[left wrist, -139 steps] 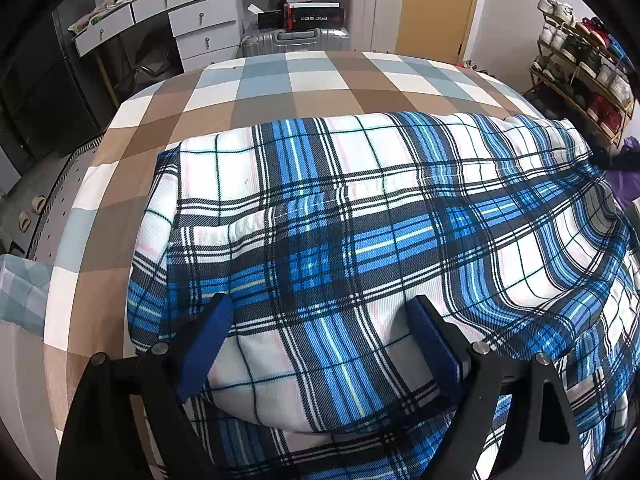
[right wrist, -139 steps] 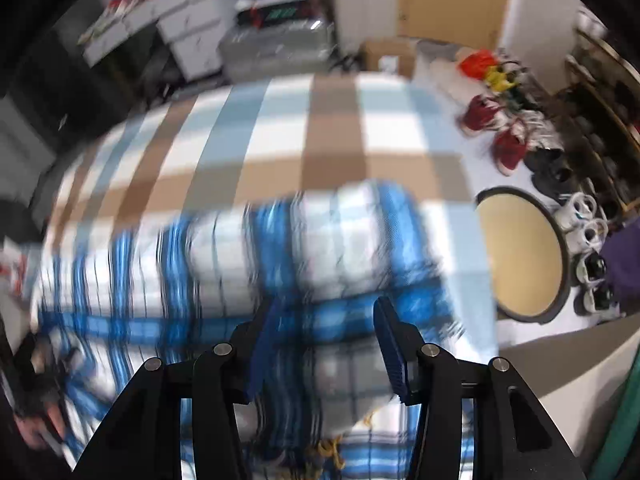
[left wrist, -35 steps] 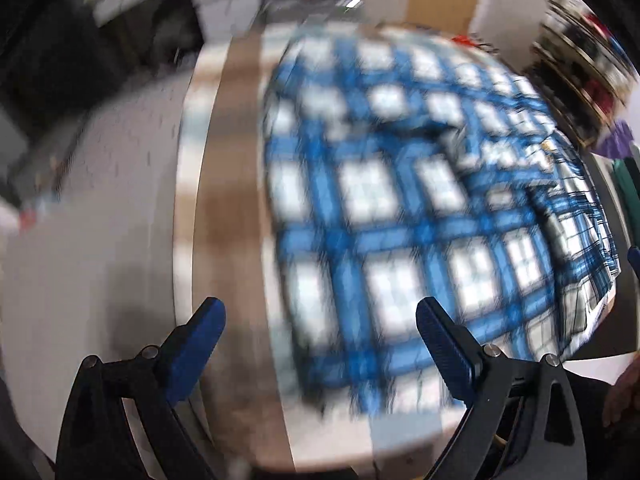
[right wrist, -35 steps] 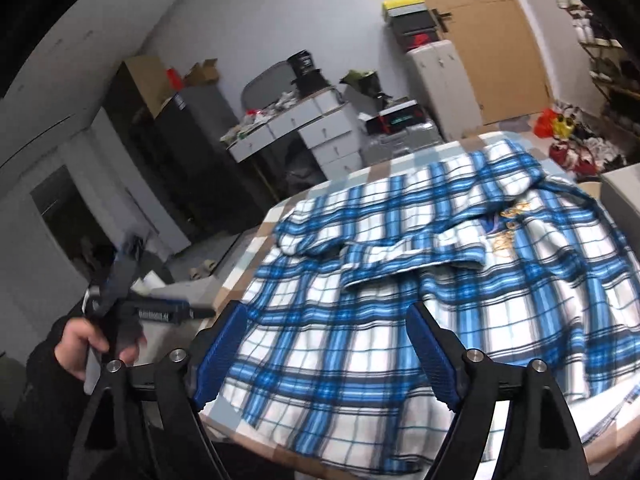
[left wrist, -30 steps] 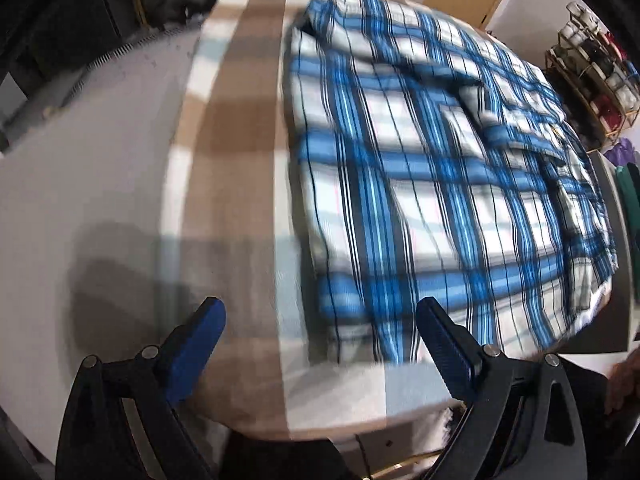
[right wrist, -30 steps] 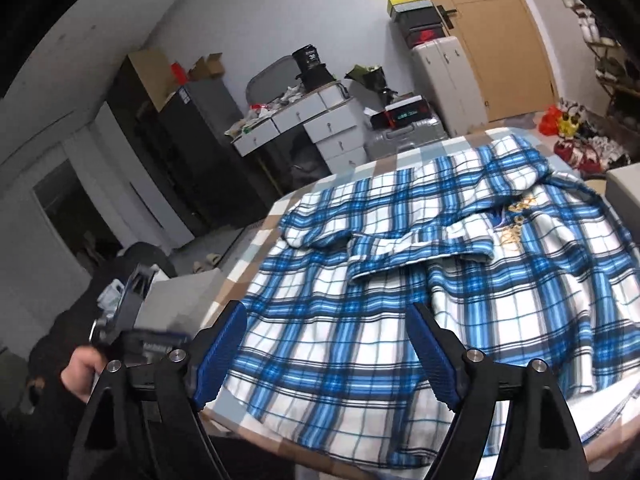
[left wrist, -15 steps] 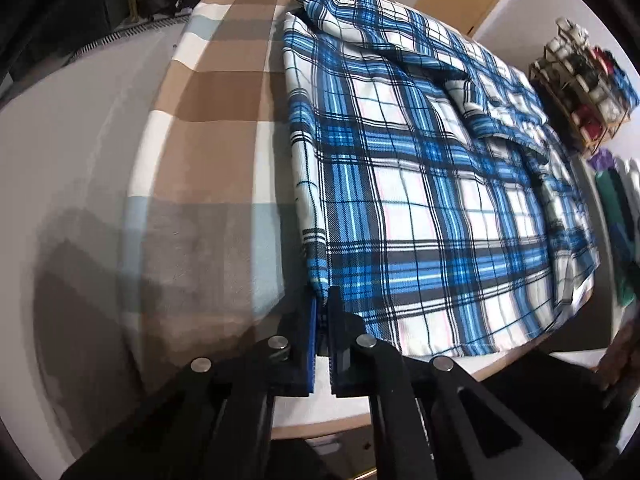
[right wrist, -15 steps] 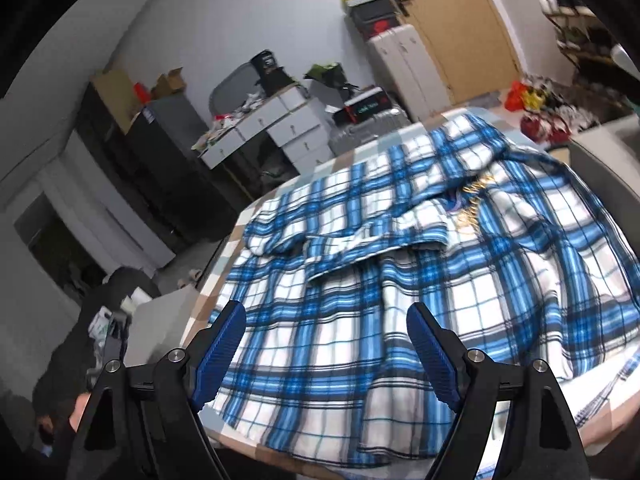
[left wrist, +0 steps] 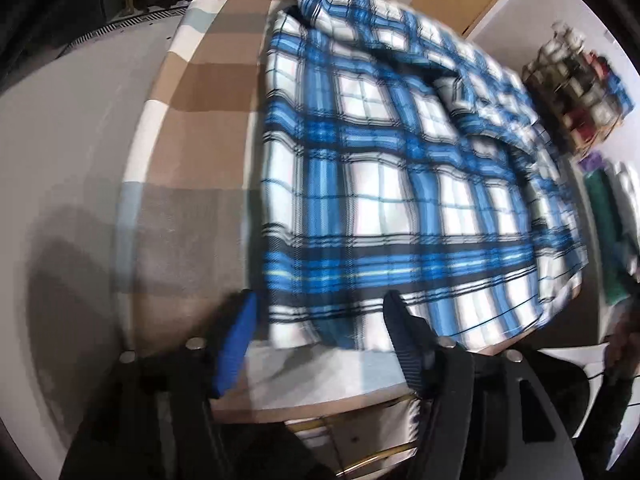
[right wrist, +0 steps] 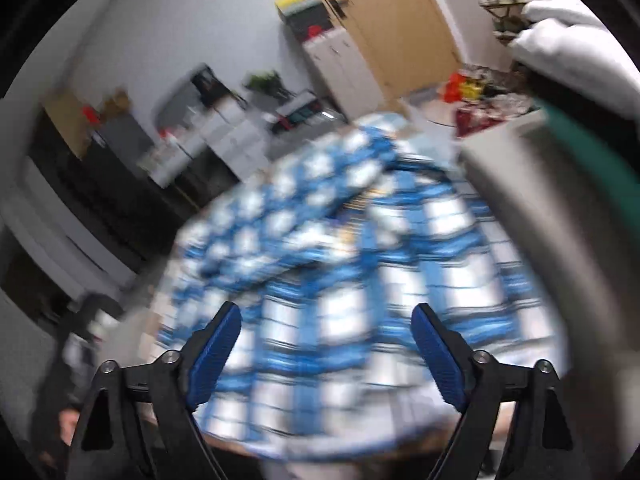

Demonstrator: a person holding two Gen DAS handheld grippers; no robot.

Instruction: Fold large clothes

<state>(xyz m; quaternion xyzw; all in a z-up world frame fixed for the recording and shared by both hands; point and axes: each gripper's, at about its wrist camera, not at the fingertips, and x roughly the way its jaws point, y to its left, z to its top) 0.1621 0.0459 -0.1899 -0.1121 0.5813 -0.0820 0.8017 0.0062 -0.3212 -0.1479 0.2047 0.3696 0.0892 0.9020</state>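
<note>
The plaid shirt (left wrist: 392, 184) lies spread on the checked desk (left wrist: 200, 128). The left gripper (left wrist: 316, 320), jaws just reopened and apart, should bite the near corner squarely; the right gripper (right wrist: 324, 340) hovers wide open.

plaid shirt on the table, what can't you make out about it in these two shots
- Right wrist view: the plaid shirt is smeared by motion blur, so its folds and sleeves are unreadable.
- Right wrist view: the shirt's right side is hidden behind a grey object.
- Left wrist view: the shirt's near corner sits between the open left claw, too blurred to tell contact.
</note>
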